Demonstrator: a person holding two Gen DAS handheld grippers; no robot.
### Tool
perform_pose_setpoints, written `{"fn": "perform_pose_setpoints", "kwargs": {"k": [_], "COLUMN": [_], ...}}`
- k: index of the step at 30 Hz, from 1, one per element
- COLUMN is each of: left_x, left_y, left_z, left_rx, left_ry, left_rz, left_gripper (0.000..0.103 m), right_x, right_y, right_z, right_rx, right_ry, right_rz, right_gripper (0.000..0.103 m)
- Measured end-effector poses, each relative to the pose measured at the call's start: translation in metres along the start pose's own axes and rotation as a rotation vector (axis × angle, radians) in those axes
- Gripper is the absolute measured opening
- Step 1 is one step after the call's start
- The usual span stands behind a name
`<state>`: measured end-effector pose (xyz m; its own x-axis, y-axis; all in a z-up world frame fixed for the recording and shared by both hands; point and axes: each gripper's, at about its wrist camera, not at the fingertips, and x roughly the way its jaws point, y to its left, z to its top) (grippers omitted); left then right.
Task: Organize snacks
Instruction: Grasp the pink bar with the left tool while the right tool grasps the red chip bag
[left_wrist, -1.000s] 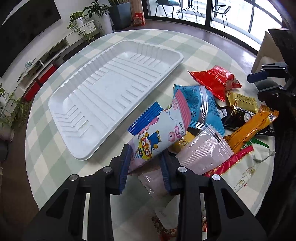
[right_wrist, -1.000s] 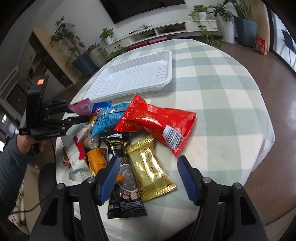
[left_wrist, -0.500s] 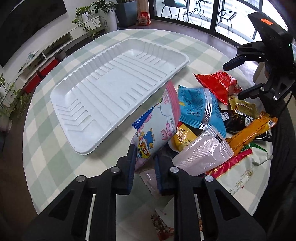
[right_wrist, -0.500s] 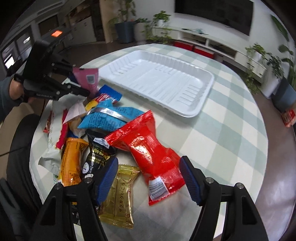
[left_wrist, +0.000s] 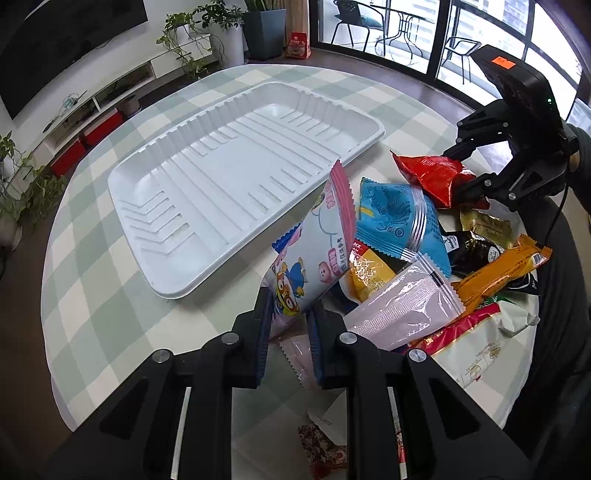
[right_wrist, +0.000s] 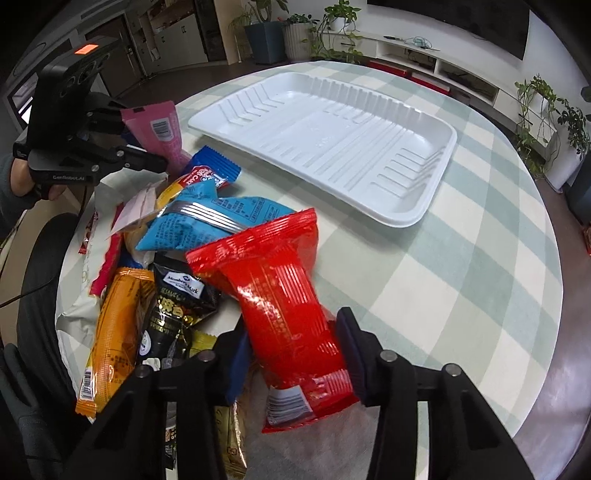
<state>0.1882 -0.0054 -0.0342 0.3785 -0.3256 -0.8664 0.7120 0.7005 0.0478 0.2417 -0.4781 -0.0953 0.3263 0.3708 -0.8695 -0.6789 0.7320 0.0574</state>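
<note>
My left gripper (left_wrist: 288, 325) is shut on a pale blue cartoon snack packet with a pink end (left_wrist: 314, 254) and holds it tilted up above the pile; the packet's pink back (right_wrist: 159, 133) shows in the right wrist view. My right gripper (right_wrist: 291, 350) is open, its jaws standing on both sides of the red snack bag (right_wrist: 280, 299), which lies on the table. The red bag (left_wrist: 432, 173) also shows in the left wrist view. The empty white tray (left_wrist: 236, 177) lies on the checked tablecloth, beyond the pile.
A pile of snacks lies beside the tray: a blue packet (left_wrist: 399, 218), an orange bar (left_wrist: 498, 269), a black packet (right_wrist: 173, 310), a gold packet (left_wrist: 484, 225) and a pale pink wrapper (left_wrist: 402, 310). The round table's edge (right_wrist: 532, 369) is near on the right.
My left gripper closed on the cartoon packet and lifted it. My right gripper moved in over the pile until its open jaws stand around the red bag.
</note>
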Motion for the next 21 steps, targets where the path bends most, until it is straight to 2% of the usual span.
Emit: {"fn": "perform_pose_setpoints", "kwargs": {"k": [3,7,20,21], "left_x": [-0.002,-0.006,-0.017,-0.017], "left_y": [0.000,0.000,0.001,0.000], "left_z": [-0.002,-0.005,-0.016,-0.016], "left_rx": [-0.008,-0.019,-0.063,-0.063], "left_ry": [-0.010,-0.024,-0.069,-0.075], "left_rz": [0.000,0.006,0.012,0.018], "left_gripper": [0.017,0.016,0.010,0.006], "right_x": [-0.002,-0.005,-0.029,-0.030], "right_y": [-0.002,-0.004,-0.022,-0.022], "right_z": [0.000,-0.001,-0.002,-0.002], "right_rx": [0.019,0.044,0.196,0.204], "right_ry": [-0.009,-0.029,-0.178,-0.188], "right_rz": [0.015,0.022,0.086,0.088], "right_gripper": [0.037,0.034,0.033,0.033]}}
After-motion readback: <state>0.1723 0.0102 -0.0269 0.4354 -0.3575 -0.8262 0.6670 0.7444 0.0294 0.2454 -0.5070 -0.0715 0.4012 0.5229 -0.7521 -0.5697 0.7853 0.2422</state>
